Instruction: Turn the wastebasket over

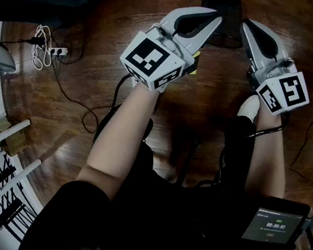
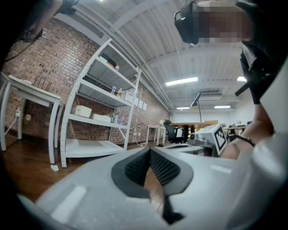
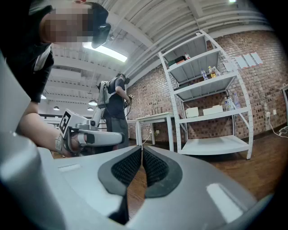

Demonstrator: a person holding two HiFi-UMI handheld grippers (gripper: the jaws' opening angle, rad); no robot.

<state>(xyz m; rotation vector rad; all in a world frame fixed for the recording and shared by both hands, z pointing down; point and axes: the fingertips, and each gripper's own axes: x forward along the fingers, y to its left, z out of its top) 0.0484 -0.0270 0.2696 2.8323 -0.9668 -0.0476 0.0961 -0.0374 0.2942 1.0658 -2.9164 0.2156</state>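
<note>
Left gripper [image 1: 212, 19] and right gripper [image 1: 246, 27] are both closed and empty, held level side by side. Black wastebasket [image 1: 226, 1] sits on the wood floor [image 1: 99, 39] just past their tips, between them.

Your wastebasket [image 1: 228, 5] is black; your left gripper [image 2: 150, 150] and right gripper [image 3: 141, 148] are pale grey with black ribbed pads [image 2: 137, 168]; marker cubes [image 1: 151, 61] show black-and-white squares; floor [image 1: 100, 34] dark brown wood; brick wall [image 2: 40, 63] red-brown; shelving [image 2: 96, 92] white.
</note>
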